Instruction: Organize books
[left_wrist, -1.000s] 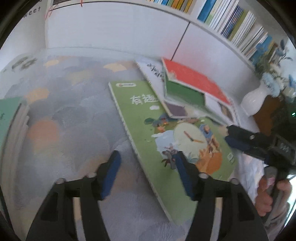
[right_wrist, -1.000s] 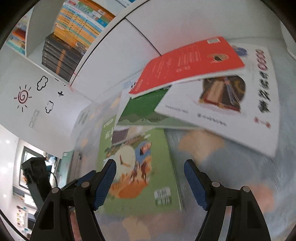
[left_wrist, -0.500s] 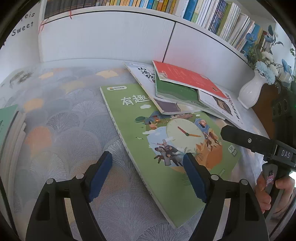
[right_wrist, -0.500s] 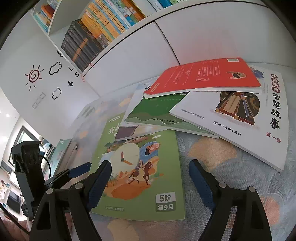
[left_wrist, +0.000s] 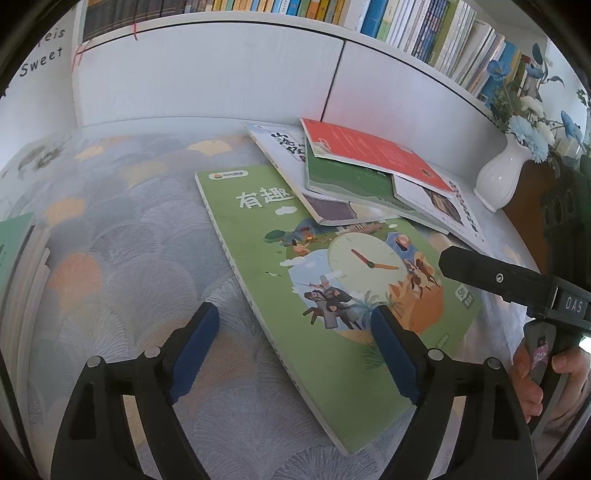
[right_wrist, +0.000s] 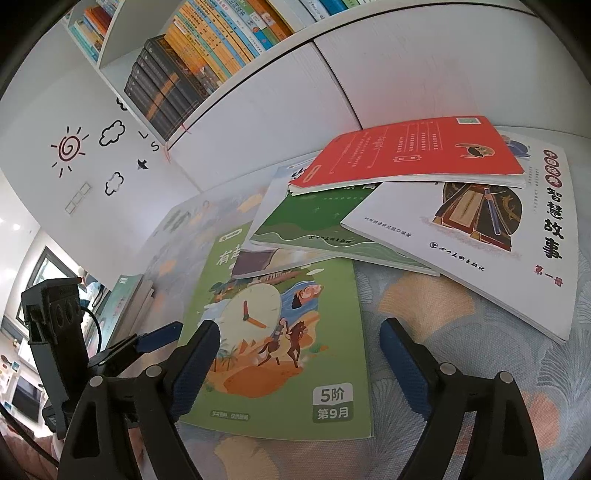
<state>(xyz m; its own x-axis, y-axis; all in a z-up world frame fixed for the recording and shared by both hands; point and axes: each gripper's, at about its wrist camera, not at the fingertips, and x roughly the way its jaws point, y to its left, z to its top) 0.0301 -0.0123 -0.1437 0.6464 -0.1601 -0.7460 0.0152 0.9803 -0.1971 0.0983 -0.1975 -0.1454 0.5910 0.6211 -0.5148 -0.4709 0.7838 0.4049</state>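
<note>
A large green book with a clock on its cover (left_wrist: 332, 273) (right_wrist: 280, 332) lies flat on the patterned tablecloth. On its far end rests a loose pile: a white book (left_wrist: 284, 147), a dark green book (left_wrist: 351, 181) (right_wrist: 314, 229), a red book (left_wrist: 369, 147) (right_wrist: 410, 151) on top, and a white story book (right_wrist: 491, 229). My left gripper (left_wrist: 291, 332) is open and empty, straddling the green book's left edge. My right gripper (right_wrist: 299, 354) is open and empty over the green book's near end. The right gripper also shows in the left wrist view (left_wrist: 498, 277).
A stack of books (left_wrist: 18, 280) lies at the left edge of the table. A white vase with blue flowers (left_wrist: 502, 177) stands at the right. White cabinet doors (left_wrist: 207, 74) and filled bookshelves (right_wrist: 192, 70) rise behind the table.
Both grippers have pulled back and levelled out, so more of the table and shelves shows. The left gripper has opened wider. The books have not moved.
</note>
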